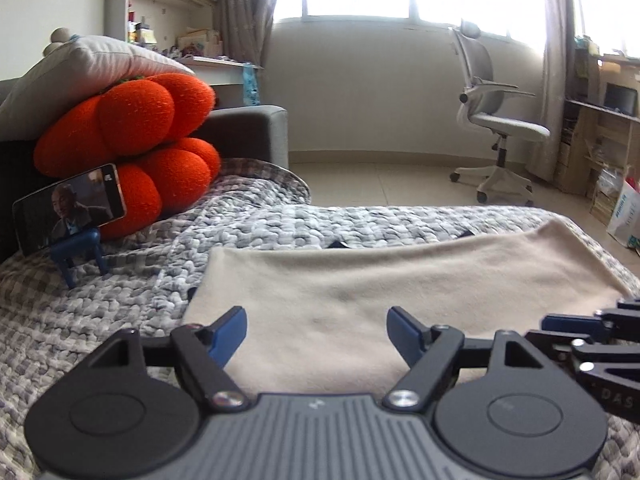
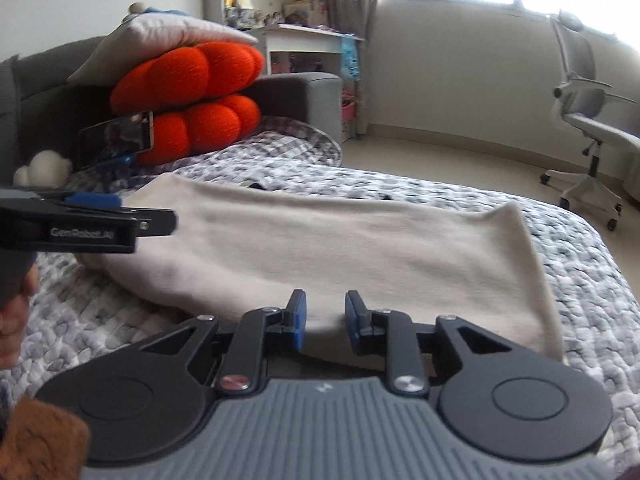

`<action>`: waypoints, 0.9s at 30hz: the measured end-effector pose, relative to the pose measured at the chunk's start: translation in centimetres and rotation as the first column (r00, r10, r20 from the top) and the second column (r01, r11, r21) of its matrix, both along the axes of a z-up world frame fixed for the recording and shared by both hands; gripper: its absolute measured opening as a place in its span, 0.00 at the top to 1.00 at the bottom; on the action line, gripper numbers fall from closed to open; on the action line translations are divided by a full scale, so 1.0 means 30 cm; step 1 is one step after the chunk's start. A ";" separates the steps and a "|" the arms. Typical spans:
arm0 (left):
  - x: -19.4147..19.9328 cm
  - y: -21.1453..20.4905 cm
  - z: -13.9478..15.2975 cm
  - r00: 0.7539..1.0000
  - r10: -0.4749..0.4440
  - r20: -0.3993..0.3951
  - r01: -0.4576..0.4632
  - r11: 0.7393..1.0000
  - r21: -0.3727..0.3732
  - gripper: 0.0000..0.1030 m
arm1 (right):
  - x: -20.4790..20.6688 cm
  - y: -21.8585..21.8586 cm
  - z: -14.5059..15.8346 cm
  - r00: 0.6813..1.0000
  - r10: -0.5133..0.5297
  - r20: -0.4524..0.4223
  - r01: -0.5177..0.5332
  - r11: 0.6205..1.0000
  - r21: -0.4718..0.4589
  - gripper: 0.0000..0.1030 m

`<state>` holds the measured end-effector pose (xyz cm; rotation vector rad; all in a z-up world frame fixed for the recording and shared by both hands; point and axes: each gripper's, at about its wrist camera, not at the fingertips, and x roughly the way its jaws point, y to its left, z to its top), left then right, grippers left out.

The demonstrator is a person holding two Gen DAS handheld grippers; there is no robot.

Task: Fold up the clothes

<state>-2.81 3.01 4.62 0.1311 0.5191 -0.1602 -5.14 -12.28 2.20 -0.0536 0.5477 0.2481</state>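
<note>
Beige garment lies flat, folded into a broad band, on the grey-and-white quilted bed cover, in front of the orange cushions. Left gripper: jaws spread wide, nothing between them, above the cloth's near edge. Right gripper: jaws narrowly parted over the near hem, pads not pressing on it.

Right gripper cut off at 3 o'clock in left wrist view, only side linkage shows. Left gripper clipped at 9 o'clock in right wrist view, jaw gap not readable there. Hand at 9 o'clock mostly out of frame. Cloth near edge hidden under gripper body at 6 o'clock. Dark bits behind cloth at 12 o'clock too small to tell. Phone screen blurred in right view. Brown thing at 7 o'clock cropped, unidentifiable.
</note>
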 end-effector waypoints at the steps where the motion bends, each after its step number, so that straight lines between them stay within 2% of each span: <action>1: 0.003 -0.010 -0.016 1.000 0.001 -0.012 0.000 0.999 0.032 0.24 | 0.004 0.022 -0.008 1.000 0.005 -0.007 -0.005 0.999 -0.032 0.74; 4: 0.010 -0.033 -0.055 0.999 0.003 -0.044 0.001 0.994 0.109 0.23 | 0.002 0.035 -0.021 1.000 0.008 0.008 -0.007 0.997 -0.071 0.74; 8: 0.010 -0.012 -0.043 0.998 0.003 -0.055 0.002 0.996 0.089 0.22 | -0.003 -0.001 -0.009 1.000 0.027 0.000 -0.026 0.998 -0.056 0.78; 13: -0.005 0.027 -0.027 0.998 0.024 -0.058 -0.019 0.995 0.093 0.21 | -0.039 -0.103 0.001 0.999 -0.033 0.012 0.033 0.999 -0.019 0.80; 17: 0.011 0.103 -0.011 0.992 0.089 -0.084 -0.087 0.996 0.031 0.18 | -0.061 -0.251 -0.006 0.988 -0.155 0.001 0.155 0.987 0.051 0.80; 19: 0.023 0.138 -0.014 0.986 0.121 -0.112 -0.121 0.993 0.005 0.14 | -0.075 -0.311 -0.006 0.983 -0.186 -0.014 0.186 0.977 0.101 0.84; 24: 0.051 0.208 -0.033 0.966 0.180 -0.184 -0.196 0.978 -0.072 0.13 | -0.085 -0.327 -0.002 0.979 -0.205 -0.013 0.205 0.970 0.129 0.86; 27: 0.056 0.217 -0.040 0.963 0.187 -0.194 -0.205 0.976 -0.077 0.12 | -0.071 -0.306 -0.022 0.977 -0.213 -0.009 0.213 0.969 0.124 0.85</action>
